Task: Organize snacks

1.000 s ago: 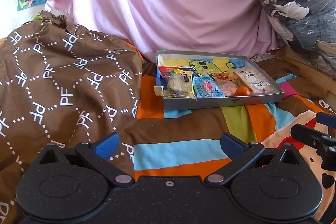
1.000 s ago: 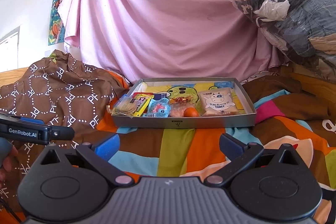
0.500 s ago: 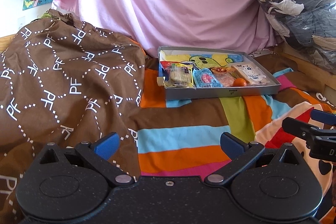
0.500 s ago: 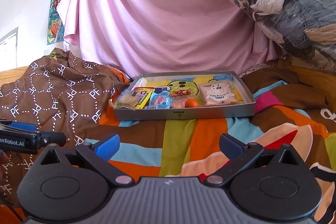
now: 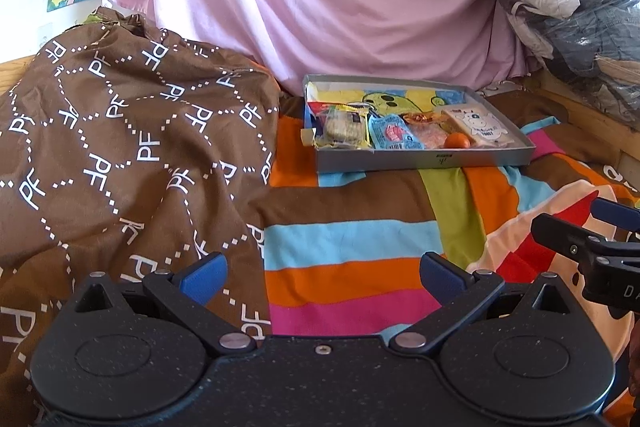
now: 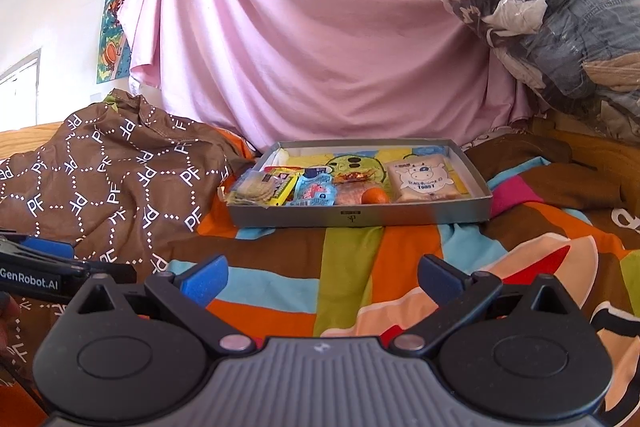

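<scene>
Grey cardboard tray [image 6: 360,217] well ahead of both tools on the striped bed cover [image 5: 348,247], holding the snacks in a row: cracker pack [image 6: 256,189], blue sachet [image 6: 314,191], small orange [image 6: 374,195], toast packet [image 6: 422,179]. Left tool [image 5: 322,273] spread wide, nothing held; right tool [image 6: 322,273] likewise released, empty. Fits snacks already sorted, or waiting to be rearranged. For any pick: low and level over the near wall, pinching flat wrappers by an edge, no crushing.
</scene>
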### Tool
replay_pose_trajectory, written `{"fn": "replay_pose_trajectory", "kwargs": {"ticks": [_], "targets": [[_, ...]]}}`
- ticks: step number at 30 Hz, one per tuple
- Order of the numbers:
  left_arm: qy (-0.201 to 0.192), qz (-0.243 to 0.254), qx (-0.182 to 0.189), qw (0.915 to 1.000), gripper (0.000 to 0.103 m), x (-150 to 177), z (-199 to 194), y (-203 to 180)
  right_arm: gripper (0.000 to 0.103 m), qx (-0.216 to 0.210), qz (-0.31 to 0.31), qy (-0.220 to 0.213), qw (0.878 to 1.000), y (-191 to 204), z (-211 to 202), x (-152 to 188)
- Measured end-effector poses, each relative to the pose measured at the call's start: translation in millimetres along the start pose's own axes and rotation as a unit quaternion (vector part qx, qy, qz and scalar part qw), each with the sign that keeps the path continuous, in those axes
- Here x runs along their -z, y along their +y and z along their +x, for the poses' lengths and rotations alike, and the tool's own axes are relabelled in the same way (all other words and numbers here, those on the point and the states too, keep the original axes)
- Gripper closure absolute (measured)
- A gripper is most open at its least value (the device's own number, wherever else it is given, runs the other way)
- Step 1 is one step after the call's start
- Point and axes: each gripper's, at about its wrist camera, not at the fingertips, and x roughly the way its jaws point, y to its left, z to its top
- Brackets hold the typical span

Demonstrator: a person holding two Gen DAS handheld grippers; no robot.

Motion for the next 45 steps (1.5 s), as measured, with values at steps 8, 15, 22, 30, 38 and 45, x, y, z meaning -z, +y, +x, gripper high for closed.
{"fn": "replay_pose_trajectory", "kwargs": {"ticks": [8,15,22,30,38,45], "targets": [[0.009,-0.002,-0.001,1.0,0.001,3.9,0.0,0.4,0.0,0.002,0.007,0.005,1.0,-0.2,0.5,1.5],[0.015,-0.001,-0.002,0.9999,0.001,6.3,-0.1,-1.0,0.0,0.001,0.009,0.01,1.0,1.5,0.0,4.1],[0.017,-0.001,-0.002,0.9998,0.001,7.7,0.0,-0.9,0.0,0.002,0.01,0.011,1.0,1.9,-0.8,5.8],[0.019,0.0,-0.001,0.9998,0.001,8.9,0.2,-1.8,0.0,0.002,0.01,0.011,1.0,2.8,-0.7,6.2],[0.018,0.002,-0.001,0.9998,0.001,8.6,-0.4,-3.0,0.0,0.002,0.011,0.011,1.0,2.2,-0.6,6.0],[0.017,0.002,0.0,0.9999,0.001,8.5,-0.5,-3.4,0.0,0.002,0.01,0.011,1.0,2.0,-0.6,5.7]]}}
